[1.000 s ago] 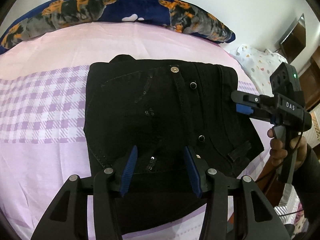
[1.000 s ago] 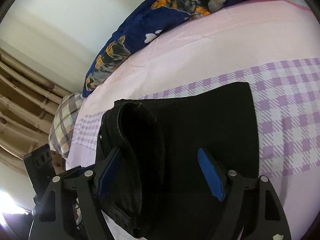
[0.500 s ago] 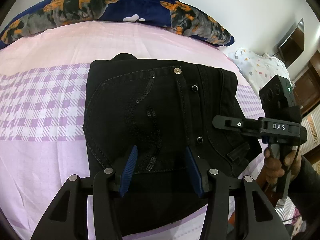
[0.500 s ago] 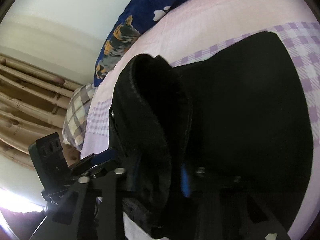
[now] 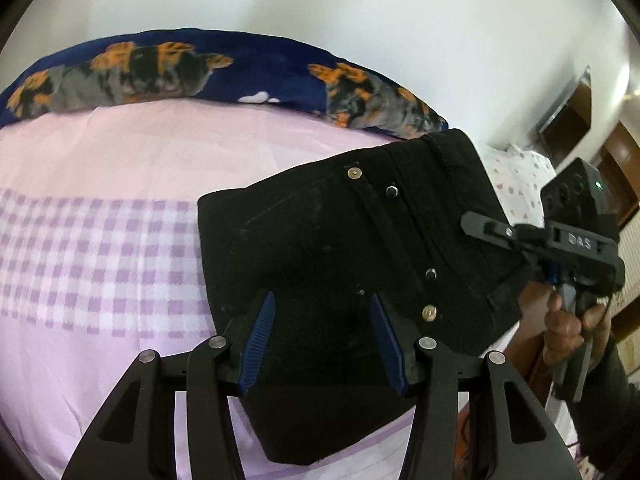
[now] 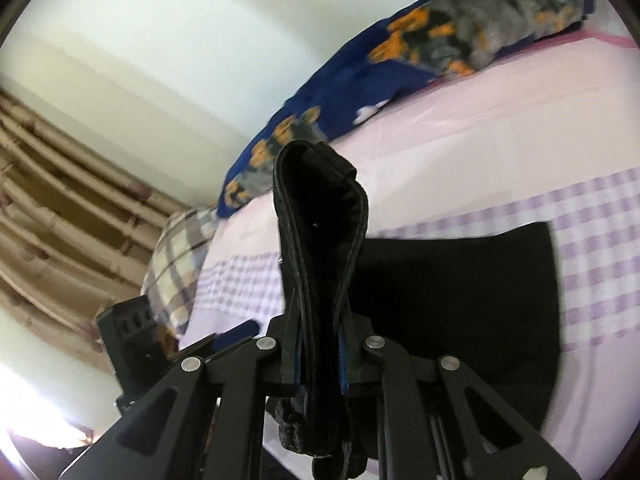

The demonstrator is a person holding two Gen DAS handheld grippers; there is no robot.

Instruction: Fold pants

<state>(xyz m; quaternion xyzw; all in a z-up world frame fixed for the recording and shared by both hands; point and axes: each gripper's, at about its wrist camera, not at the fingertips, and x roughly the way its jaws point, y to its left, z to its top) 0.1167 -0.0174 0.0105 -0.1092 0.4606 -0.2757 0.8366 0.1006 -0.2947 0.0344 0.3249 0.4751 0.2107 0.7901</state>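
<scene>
- Nearest the left wrist camera, the left gripper (image 5: 322,330) has its blue-padded jaws standing partly apart, with the near hem of the folded black pants (image 5: 340,264) between them. Both blue inner faces show bare, and whether either pad touches the cloth cannot be told.
- The pants lie folded on the bed sheet (image 5: 100,184), their right side raised off it. The left edge runs straight beside the purple-checked band, and the near edge hangs past the gripper toward the camera.
- To the left of the pants the pink and checked sheet is bare and wide, with free room reaching the sheet's far margin.
- At the right side the right gripper (image 5: 516,248) grips the pants' edge from the bed's side. A hand (image 5: 568,322) is wrapped round its handle.
- In the right wrist view, the right gripper (image 6: 322,354) has its jaws closing tight on a thick doubled seam of the pants (image 6: 320,240). The fold stands up from between the pads in a tall loop, and the rest of the cloth spreads flat to the right.
- Beyond that loop the sheet (image 6: 480,140) runs uncovered up to the pillow.
- Farthest off, a dark blue pillow (image 5: 248,72) with orange and grey dog prints lies along the head of the bed, against the white wall (image 5: 360,12).
- A plaid cushion (image 6: 176,264) sits at the bed's left corner, in front of patterned curtains (image 6: 60,208).
</scene>
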